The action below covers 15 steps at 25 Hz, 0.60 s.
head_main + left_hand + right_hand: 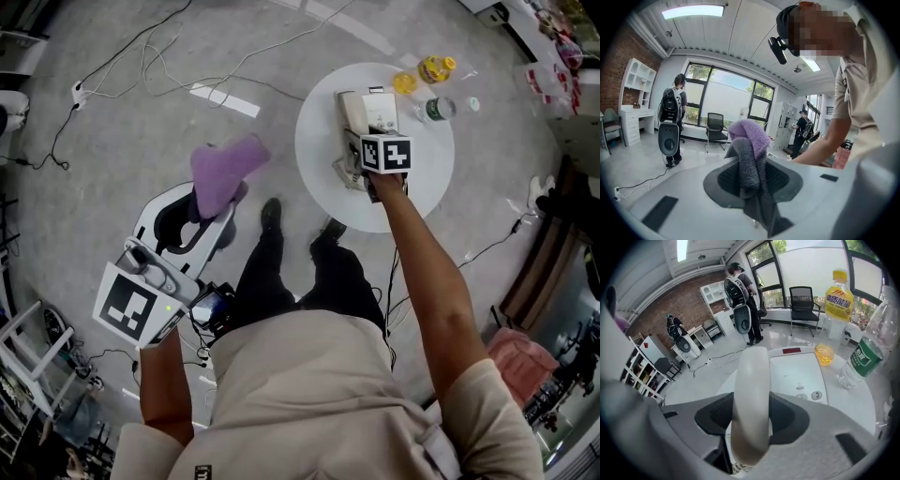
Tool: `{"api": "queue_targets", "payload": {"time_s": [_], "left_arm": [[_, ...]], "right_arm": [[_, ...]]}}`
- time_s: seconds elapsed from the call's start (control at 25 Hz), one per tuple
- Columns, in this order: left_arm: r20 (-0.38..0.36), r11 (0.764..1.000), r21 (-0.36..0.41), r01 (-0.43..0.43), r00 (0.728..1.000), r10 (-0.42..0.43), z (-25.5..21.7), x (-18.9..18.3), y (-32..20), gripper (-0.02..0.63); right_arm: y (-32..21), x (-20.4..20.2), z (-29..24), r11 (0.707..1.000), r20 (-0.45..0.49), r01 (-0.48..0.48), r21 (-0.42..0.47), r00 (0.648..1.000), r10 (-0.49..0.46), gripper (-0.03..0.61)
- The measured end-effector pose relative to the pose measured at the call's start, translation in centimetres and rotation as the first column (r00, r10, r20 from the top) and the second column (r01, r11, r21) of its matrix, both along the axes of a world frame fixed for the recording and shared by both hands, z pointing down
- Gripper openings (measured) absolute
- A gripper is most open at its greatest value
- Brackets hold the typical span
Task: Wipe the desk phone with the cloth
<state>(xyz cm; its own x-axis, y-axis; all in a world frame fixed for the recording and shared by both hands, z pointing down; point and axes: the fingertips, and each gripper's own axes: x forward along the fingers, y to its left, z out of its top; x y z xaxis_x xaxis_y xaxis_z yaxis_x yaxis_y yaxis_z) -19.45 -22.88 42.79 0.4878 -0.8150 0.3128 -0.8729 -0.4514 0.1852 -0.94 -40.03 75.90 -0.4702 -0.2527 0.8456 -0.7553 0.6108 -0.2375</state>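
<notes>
Round white table [319, 150] carries the desk phone [380, 114], with a yellow bottle [436, 67] and a clear bottle [436, 110] near it. Right tool [750, 418] is clamped on the phone's handset [750, 394]. Left tool [752, 180] is clamped on the purple cloth [225, 169], over the floor, well apart from the table.

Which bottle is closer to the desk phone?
The clear bottle with the green label, beside the desk phone; the yellow bottle stands farther back.
</notes>
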Motion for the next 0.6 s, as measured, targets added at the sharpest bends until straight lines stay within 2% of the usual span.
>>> {"api": "queue_targets", "payload": {"time_s": [0.36,0.6], "left_arm": [[0.008,1.000,-0.002,0.015,1.000,-0.015,0.11,-0.28,0.23,0.095],[0.012,1.000,0.020,0.009,1.000,-0.009,-0.83,0.43,-0.02,0.095]], "right_arm": [[-0.44,-0.57,0.87,0.999,-0.035,0.032,0.037,0.999,-0.030,0.212],[0.00,-0.53,0.41,0.997,-0.065,0.076,0.027,0.995,-0.074,0.227]]}}
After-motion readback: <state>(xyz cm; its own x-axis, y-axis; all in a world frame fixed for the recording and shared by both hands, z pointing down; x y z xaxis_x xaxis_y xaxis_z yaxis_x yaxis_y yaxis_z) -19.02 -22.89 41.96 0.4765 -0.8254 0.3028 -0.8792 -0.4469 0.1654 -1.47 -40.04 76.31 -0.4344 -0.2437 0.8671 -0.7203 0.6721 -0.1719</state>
